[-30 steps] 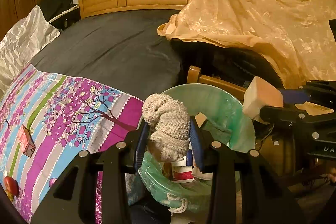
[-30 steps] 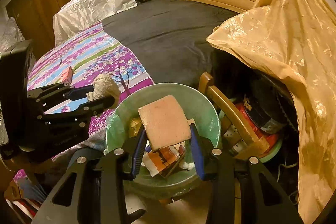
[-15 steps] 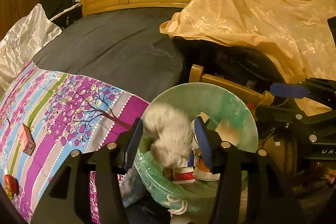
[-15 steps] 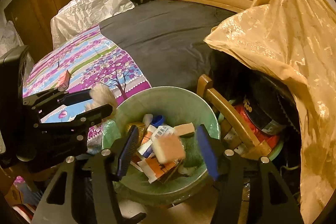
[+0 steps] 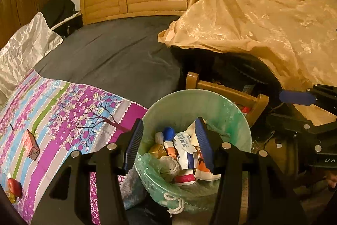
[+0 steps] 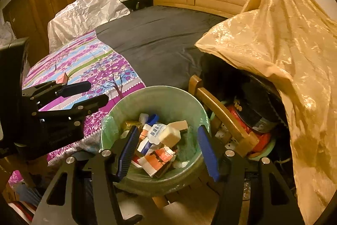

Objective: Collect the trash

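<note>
- The round pale-green plastic trash bin (image 5: 236, 117) with its thin green liner is the landmark; it stands against the foot of the bed, touching the purple floral bedspread (image 5: 69, 111).
- The left gripper (image 5: 168, 144) hangs over the bin's near side, its blue-padded fingers (image 5: 134, 140) spread wide with nothing between them.
- The right gripper (image 6: 168, 150) is also above the bin, jaws apart and empty.
- Inside the bin lie the balled beige knitted cloth (image 5: 169, 165) at the near edge and the tan rectangular sponge block (image 6: 171, 135) on top of the heap, among the crumpled white and orange paper packets (image 6: 157, 159).
- Left of the bin, on the bedspread, sit a small orange cardboard box (image 5: 31, 144) and a red round object (image 5: 14, 186).
- Right of the bin is a light wooden chair frame (image 6: 221, 111), with a golden patterned cloth (image 6: 284, 41) draped beyond it.
</note>
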A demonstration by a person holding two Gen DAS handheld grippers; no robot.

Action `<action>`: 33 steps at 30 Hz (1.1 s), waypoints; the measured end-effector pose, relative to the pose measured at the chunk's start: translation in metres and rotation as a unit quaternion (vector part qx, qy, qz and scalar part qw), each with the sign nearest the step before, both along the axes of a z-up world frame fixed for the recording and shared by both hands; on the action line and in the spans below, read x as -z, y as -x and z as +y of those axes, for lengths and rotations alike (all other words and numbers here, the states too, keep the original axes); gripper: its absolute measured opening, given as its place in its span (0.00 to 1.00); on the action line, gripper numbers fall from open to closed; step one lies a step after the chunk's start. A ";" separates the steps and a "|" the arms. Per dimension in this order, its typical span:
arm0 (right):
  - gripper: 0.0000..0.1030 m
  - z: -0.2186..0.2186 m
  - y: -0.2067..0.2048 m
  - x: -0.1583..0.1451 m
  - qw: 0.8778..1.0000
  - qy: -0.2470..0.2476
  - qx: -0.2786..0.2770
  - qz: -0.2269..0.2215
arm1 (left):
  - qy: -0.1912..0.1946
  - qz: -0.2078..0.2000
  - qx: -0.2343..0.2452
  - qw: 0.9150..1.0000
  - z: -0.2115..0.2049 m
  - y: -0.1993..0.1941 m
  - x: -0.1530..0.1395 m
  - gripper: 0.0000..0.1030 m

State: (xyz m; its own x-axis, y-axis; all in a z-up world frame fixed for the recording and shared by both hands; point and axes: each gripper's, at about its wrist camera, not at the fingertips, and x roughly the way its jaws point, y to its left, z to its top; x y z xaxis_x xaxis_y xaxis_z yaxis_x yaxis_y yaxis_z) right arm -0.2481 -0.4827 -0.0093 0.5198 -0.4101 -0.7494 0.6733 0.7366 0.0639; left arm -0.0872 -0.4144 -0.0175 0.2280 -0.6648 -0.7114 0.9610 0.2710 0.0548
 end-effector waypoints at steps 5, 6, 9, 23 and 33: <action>0.75 0.013 0.018 -0.007 1.000 0.016 0.017 -0.009 | 0.010 -0.016 0.001 1.000 0.009 0.010 -0.008 0.48; 0.78 0.015 0.021 -0.008 1.000 0.019 0.019 -0.010 | 0.011 -0.017 0.001 1.000 0.011 0.011 -0.009 0.48; 0.87 0.025 0.034 -0.013 0.999 0.033 0.032 -0.017 | 0.017 -0.023 -0.001 1.000 0.019 0.016 -0.012 0.56; 0.95 0.077 0.096 -0.027 0.977 0.157 0.132 -0.060 | 0.078 -0.003 0.005 0.997 0.068 0.030 -0.017 0.94; 0.95 0.102 0.095 -0.015 0.982 0.133 0.118 -0.057 | 0.108 0.010 0.014 0.994 0.098 0.037 -0.015 0.94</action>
State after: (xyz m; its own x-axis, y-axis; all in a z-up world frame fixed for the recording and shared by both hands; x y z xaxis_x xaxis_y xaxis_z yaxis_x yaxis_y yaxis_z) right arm -0.3431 -0.3805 0.0053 0.4600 -0.7031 -0.5423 0.8275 0.5609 -0.0253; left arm -0.1246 -0.3167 -0.0022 0.1945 -0.8088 -0.5550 0.9685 0.2482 -0.0222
